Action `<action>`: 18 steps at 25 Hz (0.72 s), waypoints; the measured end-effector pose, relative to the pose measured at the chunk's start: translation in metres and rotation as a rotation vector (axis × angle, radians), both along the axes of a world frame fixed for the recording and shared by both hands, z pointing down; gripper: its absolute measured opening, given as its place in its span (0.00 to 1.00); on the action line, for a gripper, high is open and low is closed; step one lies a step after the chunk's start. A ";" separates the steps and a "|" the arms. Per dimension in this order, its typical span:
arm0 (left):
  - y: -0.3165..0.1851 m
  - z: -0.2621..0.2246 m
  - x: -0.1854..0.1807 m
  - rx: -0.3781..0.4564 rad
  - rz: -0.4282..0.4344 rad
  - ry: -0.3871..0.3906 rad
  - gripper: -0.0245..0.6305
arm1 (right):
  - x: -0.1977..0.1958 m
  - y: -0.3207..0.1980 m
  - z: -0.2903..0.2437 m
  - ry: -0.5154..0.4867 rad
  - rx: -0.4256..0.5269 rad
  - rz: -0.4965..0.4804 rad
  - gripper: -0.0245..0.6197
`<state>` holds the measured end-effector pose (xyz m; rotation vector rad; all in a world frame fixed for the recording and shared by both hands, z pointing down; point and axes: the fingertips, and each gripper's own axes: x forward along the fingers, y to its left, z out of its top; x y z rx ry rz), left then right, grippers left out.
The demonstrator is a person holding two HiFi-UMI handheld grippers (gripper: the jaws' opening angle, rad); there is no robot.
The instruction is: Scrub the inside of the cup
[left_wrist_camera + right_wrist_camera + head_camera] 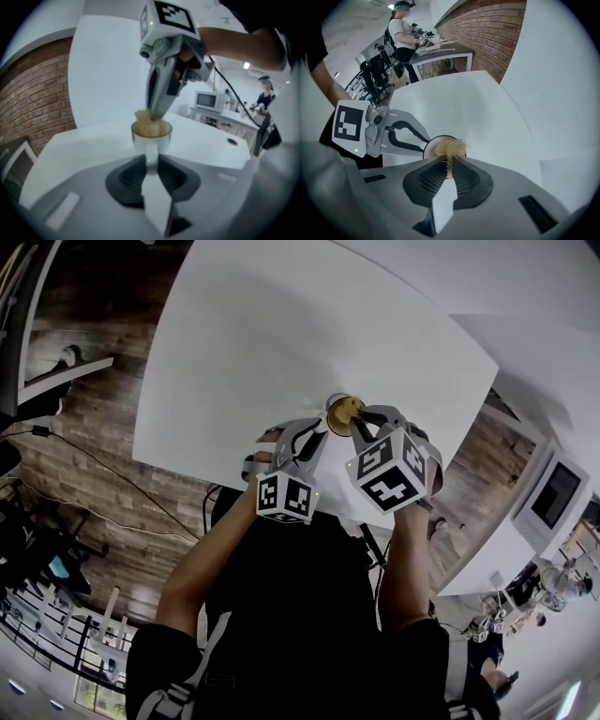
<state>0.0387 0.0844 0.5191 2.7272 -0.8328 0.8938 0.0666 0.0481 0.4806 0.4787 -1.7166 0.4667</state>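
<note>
the white cup (151, 136) stands upright on the table (281, 352), near its edge. a tan, stringy scrubber (449, 150) fills its mouth.

White table (281, 334), cup (343, 412) at near edge

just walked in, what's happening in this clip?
A person works at a white table with a gripper in each hand. The left gripper is shut on the handle of a small cup, holding it upright. The right gripper points down from above, shut on a tan fibrous scrubber that is pushed into the cup's mouth. Scrubbing looks under way.
</note>
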 end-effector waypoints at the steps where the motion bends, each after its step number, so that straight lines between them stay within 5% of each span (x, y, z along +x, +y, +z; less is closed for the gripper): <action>1: 0.000 0.000 0.000 0.000 0.002 0.002 0.15 | -0.002 0.000 0.005 0.003 -0.006 -0.001 0.09; 18: -0.001 0.001 -0.001 0.002 -0.012 -0.004 0.15 | -0.003 0.003 0.011 0.062 0.043 -0.014 0.09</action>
